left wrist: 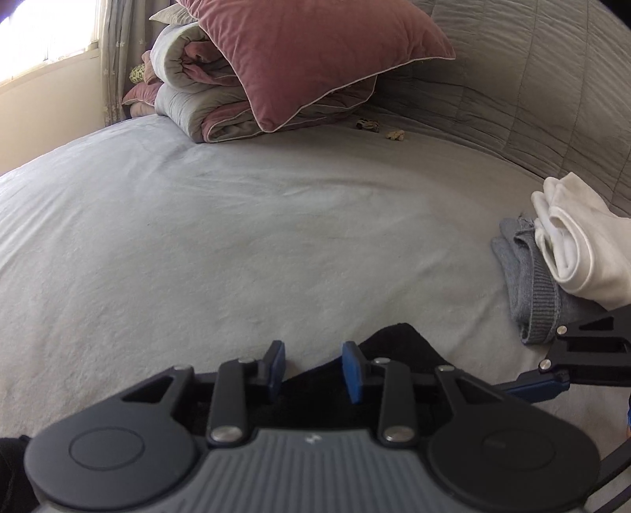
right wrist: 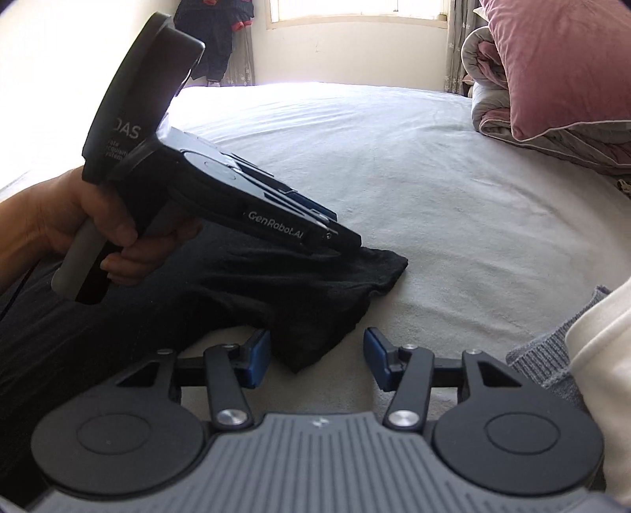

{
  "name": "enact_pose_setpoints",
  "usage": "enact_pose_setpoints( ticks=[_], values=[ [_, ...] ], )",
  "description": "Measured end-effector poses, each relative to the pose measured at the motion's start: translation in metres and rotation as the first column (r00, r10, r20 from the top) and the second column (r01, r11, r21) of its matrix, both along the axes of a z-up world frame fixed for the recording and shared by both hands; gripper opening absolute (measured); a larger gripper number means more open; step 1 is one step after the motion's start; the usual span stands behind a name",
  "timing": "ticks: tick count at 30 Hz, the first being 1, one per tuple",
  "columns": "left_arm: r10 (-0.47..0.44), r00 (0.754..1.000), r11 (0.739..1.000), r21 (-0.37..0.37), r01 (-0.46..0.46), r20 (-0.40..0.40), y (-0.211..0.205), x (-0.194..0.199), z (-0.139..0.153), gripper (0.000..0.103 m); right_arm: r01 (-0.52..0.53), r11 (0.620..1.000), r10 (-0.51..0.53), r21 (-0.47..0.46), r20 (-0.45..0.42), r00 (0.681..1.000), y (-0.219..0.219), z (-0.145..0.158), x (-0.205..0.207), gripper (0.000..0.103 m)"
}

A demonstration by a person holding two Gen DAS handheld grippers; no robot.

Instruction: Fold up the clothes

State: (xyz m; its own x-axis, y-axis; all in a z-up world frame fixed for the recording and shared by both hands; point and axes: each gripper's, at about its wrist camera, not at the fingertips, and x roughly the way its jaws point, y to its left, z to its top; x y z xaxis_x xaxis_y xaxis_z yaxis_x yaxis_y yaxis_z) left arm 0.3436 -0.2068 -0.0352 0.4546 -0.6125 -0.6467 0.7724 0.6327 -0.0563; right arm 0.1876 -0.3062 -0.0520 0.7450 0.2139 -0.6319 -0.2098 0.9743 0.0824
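Observation:
A black garment lies crumpled on the pale bed sheet; it also shows in the left wrist view. My left gripper is open, its blue pads just above the garment's edge; from the right wrist view it hovers over the garment's far corner, held by a hand. My right gripper is open, with a garment corner lying between its pads. A folded grey knit with a folded white garment on top sits at the right.
A pink pillow rests on a folded grey-pink quilt at the bed's far side. A grey quilted headboard rises behind. Two small objects lie near it. A window is beyond the bed.

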Motion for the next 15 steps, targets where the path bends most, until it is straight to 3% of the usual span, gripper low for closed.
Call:
enact_pose_setpoints(
  ticks=[4, 8, 12, 15],
  values=[
    [0.022, 0.999, 1.000, -0.004, -0.022, 0.023, -0.005, -0.007, -0.002, 0.026, 0.039, 0.996, -0.039, 0.074, -0.002, 0.999, -0.008, -0.001, 0.005, 0.029],
    [0.145, 0.989, 0.989, -0.005, -0.145, 0.026, 0.006, -0.017, 0.005, 0.020, 0.047, 0.994, -0.046, 0.095, -0.004, 0.999, -0.008, -0.001, 0.006, 0.027],
    [0.176, 0.978, 0.960, -0.201, -0.195, -0.110, 0.034, -0.019, 0.004, 0.020, 0.054, 0.995, -0.053, 0.089, -0.013, 0.999, -0.006, -0.002, 0.008, 0.027],
    [0.196, 0.966, 0.938, -0.255, -0.235, -0.169, 0.042, -0.015, -0.015, 0.015, 0.060, 0.994, -0.058, 0.087, -0.015, 0.998, -0.008, -0.003, 0.009, 0.026]
  ],
)
